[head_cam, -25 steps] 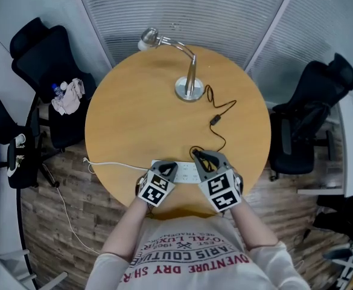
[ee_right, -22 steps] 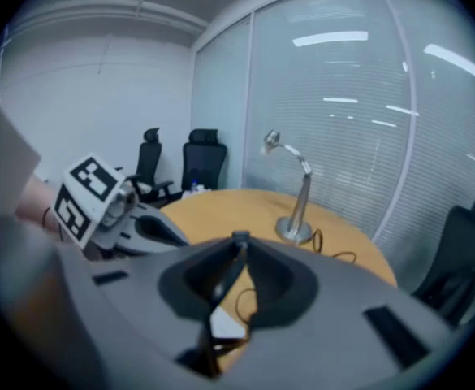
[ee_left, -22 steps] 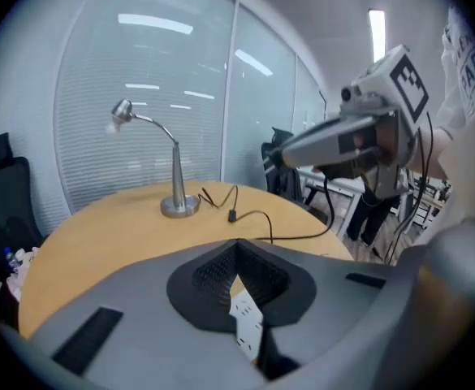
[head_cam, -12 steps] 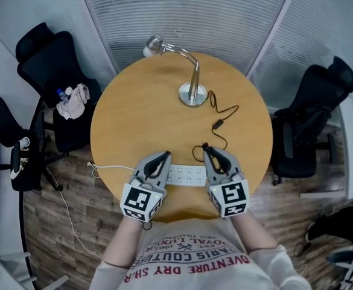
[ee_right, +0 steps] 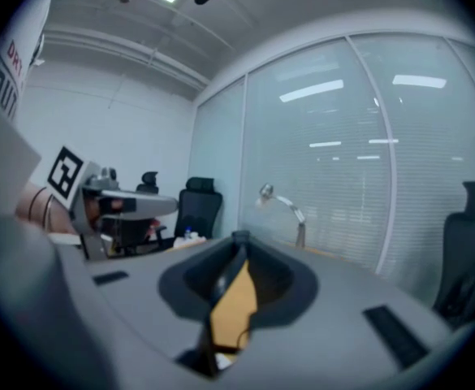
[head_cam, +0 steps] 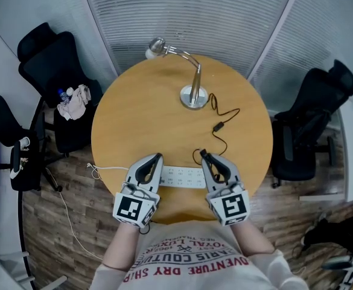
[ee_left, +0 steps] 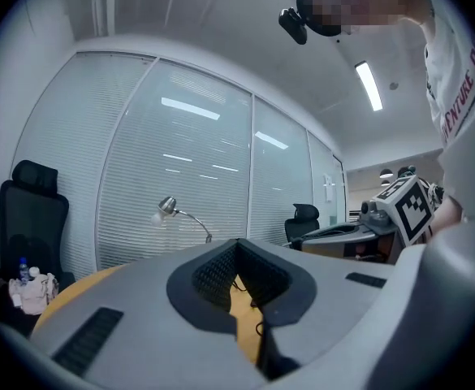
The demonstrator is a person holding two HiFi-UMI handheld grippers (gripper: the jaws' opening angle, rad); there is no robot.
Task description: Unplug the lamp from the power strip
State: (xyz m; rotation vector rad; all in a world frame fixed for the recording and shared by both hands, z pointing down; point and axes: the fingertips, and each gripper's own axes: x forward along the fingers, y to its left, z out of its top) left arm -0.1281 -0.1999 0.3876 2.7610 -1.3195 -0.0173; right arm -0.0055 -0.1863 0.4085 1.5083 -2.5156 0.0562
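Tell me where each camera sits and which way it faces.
Head view: on the person's head, facing steeply down at the table; both forearms, the left gripper and the right gripper show.
Left gripper view: on the left gripper, facing along its shut jaws across the table to the lamp; the right gripper shows at right.
Right gripper view: on the right gripper, along jaws shut on the plug, toward the lamp; the left gripper shows at left.
Shared: both gripper views see the lamp.
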